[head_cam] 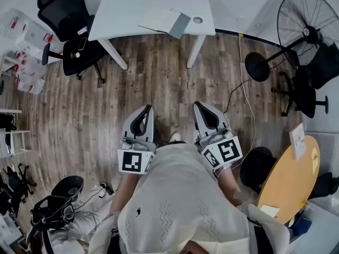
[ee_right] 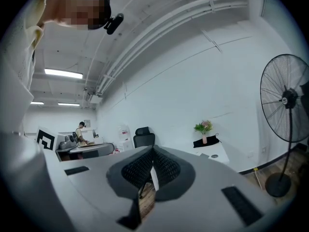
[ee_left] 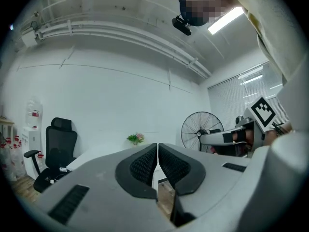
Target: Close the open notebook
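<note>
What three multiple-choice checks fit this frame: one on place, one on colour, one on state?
1. Where is the notebook?
A. on the wooden floor
B. on the round wooden table
C. on the white table

2. What colour is the office chair beside that table?
A. red
B. black
C. white

3. How do the jaws of the left gripper and the right gripper stand?
A. together, nothing held
B. wide apart
C. closed on the notebook

Answers:
1 C: the head view shows it lying at the table's near edge, far ahead of both grippers.
2 B: its seat, back and base are all black.
3 A: in each gripper view the pads meet at the tips, with only floor and room behind them.
</note>
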